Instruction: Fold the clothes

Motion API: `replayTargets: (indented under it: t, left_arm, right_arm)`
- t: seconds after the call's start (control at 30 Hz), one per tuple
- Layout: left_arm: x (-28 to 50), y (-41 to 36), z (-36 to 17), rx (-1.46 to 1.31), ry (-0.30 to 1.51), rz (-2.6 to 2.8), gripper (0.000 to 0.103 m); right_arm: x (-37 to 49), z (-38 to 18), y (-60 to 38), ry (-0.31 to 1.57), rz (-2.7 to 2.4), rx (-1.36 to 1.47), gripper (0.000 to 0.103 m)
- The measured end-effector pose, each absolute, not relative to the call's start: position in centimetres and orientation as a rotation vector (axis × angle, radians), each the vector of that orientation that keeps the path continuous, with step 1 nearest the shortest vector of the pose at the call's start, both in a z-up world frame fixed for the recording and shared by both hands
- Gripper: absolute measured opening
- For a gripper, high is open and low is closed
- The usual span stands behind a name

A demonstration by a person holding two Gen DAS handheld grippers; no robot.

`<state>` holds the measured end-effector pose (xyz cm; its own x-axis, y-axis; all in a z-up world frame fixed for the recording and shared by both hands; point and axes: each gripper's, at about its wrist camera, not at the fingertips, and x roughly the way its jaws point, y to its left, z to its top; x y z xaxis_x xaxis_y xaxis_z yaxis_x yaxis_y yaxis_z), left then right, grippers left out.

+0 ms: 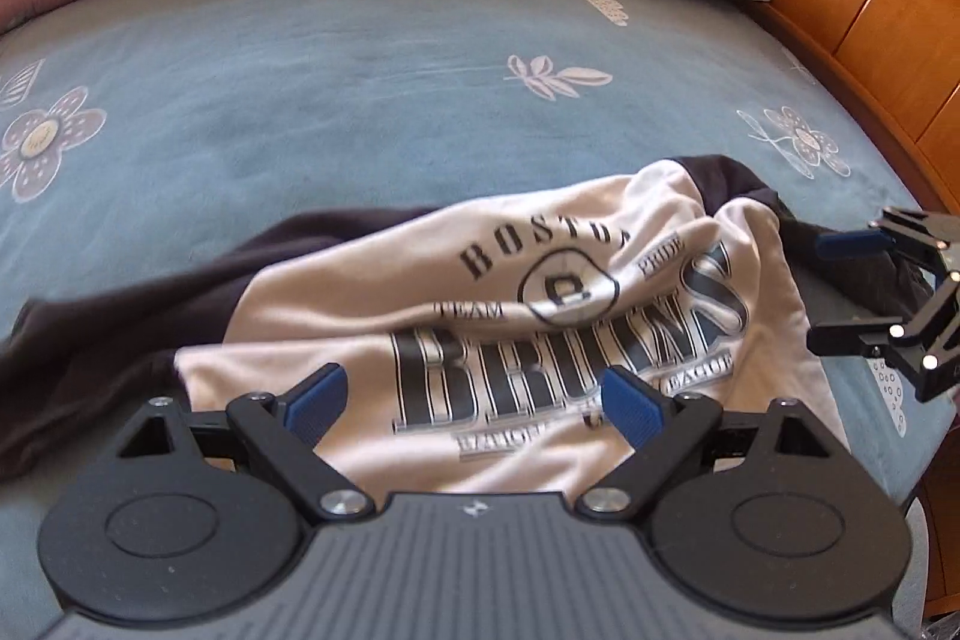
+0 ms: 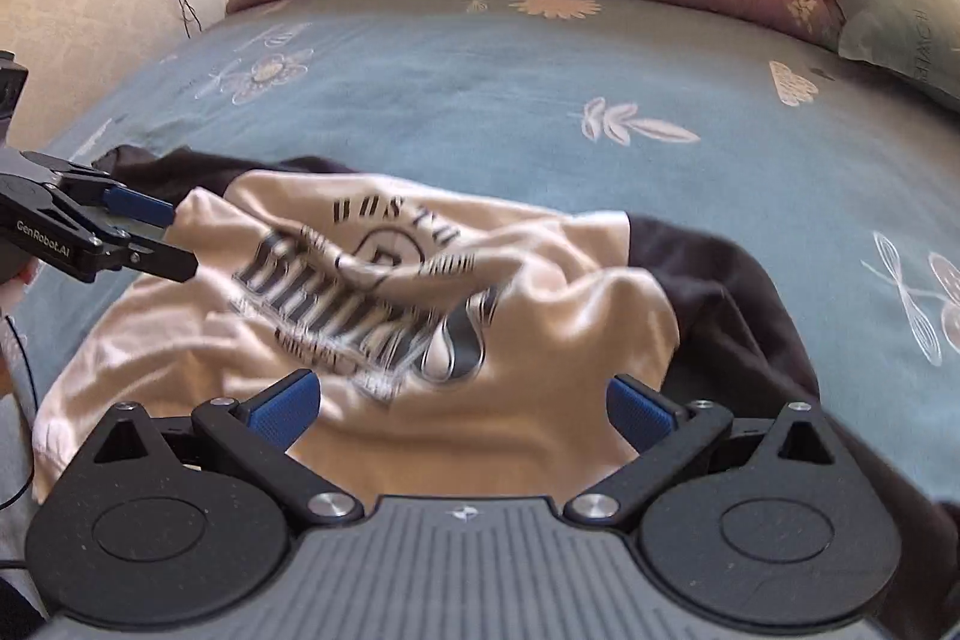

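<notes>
Both wrist views — low, near shirt [image 1: 600,292].

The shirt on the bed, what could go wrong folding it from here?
The shirt lies bunched, with ridges across its print; folding now would likely trap those creases. Its dark sleeves are crumpled underneath and may stay tucked in. Both the left gripper and right gripper are open and may pinch several layers.
</notes>
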<state>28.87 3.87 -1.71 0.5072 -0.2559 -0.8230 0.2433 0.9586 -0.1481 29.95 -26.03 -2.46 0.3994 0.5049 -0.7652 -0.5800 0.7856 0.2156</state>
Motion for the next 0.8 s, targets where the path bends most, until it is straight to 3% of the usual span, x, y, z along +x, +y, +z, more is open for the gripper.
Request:
replayTargets:
  t: [0.13,0.33,0.8]
  left_arm:
    - [34.1,3.9,-3.7,0.041,1.010,-0.345,0.091]
    - [37.8,4.2,-7.7,0.044,1.035,-0.421,0.091]
    - [28.7,3.8,-7.6,0.088,1.080,-0.509,0.091]
  right_arm:
    - [36.1,-2.2,-24.9,0.922,0.762,-0.053,0.103]
    - [37.4,-5.4,-24.2,1.007,0.812,0.008,0.103]
    - [29.1,-8.3,-25.5,1.139,0.888,0.053,0.103]
